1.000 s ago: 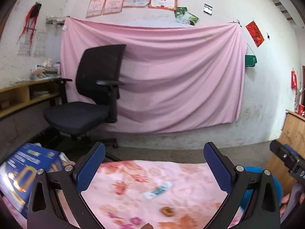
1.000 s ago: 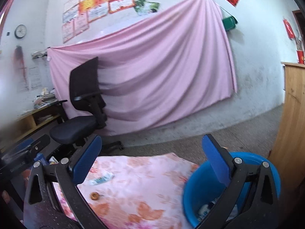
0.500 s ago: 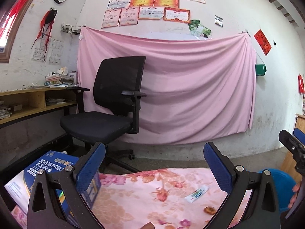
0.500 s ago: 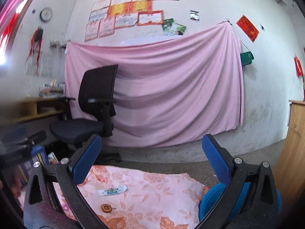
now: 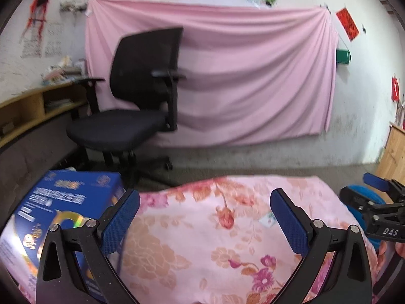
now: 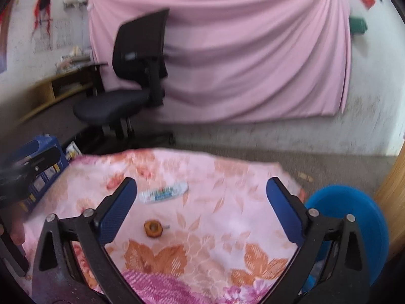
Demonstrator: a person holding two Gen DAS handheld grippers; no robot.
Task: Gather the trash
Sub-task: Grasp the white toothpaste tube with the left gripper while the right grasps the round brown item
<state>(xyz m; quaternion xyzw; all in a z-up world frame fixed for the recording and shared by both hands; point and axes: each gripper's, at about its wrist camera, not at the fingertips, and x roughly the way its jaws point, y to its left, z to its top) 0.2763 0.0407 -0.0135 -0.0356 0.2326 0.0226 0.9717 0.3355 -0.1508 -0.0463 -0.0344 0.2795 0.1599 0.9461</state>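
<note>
Pink cloth [image 5: 227,76] hung across the back wall in your left wrist view, with a black office chair [image 5: 131,106] in front of it at centre left. Across the lower half lay the table [image 5: 192,240] under its pink floral cover, and a blue printed box [image 5: 55,202] sat at the lower left edge. Your left gripper [image 5: 205,217] was released, its blue pads spread wide and holding nothing above the cover. A wrapper [image 5: 268,219] showed only partly, just left of the right pad. At the far right edge you held the right gripper [image 5: 379,212], with a sliver of the blue bin [image 5: 359,197] behind it.

Pink cloth [image 6: 240,50] filled the upper frame in your right wrist view too, the chair [image 6: 131,76] at upper left. Your right gripper [image 6: 202,202] was also released and empty over the floral table [image 6: 227,228]. The white wrapper [image 6: 164,192] lay flat near the left pad, and a small orange round piece [image 6: 153,228] lay just below it, apart from it. The blue bin [image 6: 354,215] stood at the lower right, beside the table's edge. The left gripper [image 6: 22,167] appeared blurred at the left edge.
</note>
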